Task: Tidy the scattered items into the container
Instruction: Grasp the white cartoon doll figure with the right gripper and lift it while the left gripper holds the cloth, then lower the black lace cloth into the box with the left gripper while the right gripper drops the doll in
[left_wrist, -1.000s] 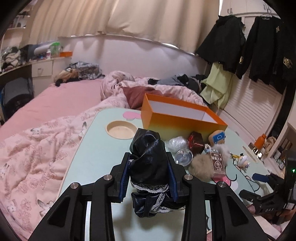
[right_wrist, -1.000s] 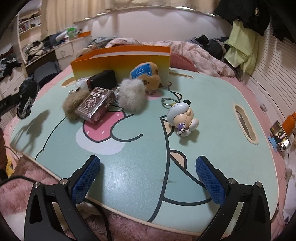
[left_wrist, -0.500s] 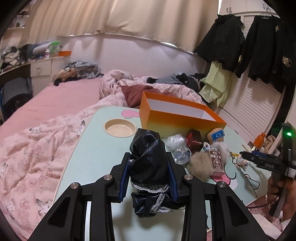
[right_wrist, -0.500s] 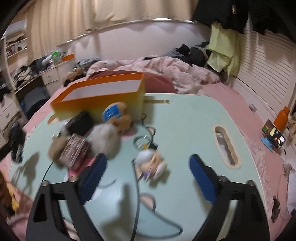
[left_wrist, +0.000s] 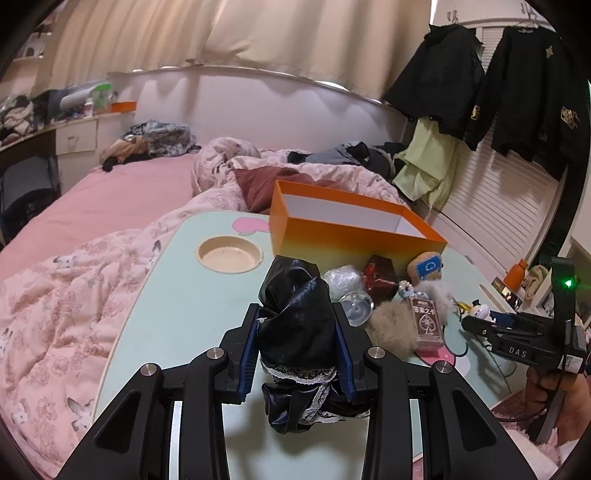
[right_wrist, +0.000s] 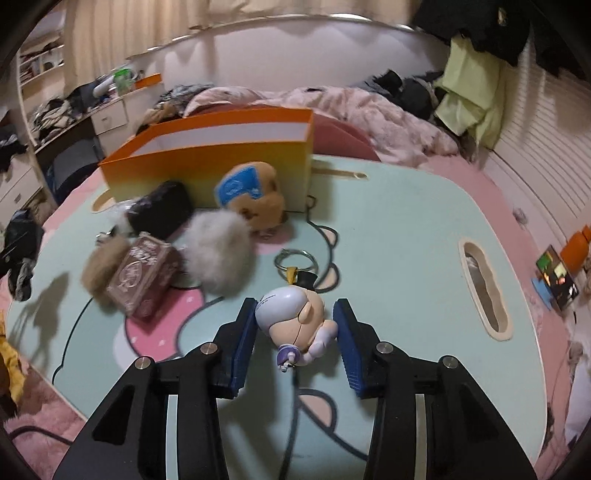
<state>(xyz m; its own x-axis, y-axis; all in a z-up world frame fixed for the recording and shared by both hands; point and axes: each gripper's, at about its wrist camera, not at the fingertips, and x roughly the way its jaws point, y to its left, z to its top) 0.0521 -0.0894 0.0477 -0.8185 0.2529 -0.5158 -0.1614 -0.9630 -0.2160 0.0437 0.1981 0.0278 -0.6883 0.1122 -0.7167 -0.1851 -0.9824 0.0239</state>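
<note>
A bed (left_wrist: 110, 199) with pink sheets and a rumpled floral quilt (left_wrist: 55, 295) lies under cream curtains (left_wrist: 221, 33). Dark jackets (left_wrist: 517, 85) hang before white louvred doors (left_wrist: 491, 206); a cluttered desk (left_wrist: 55, 122) stands left.

The white letters "DAS" are read on the black body of the right tool (left_wrist: 484, 325), seen from the left wrist view. A spade sign is made out on the face of the brown card box (left_wrist: 426, 319), under lines of small print too fine to be read. A white "D"-like mark is shown on the blue patch of the tan plush toy (left_wrist: 430, 264). No other writing can be read.
</note>
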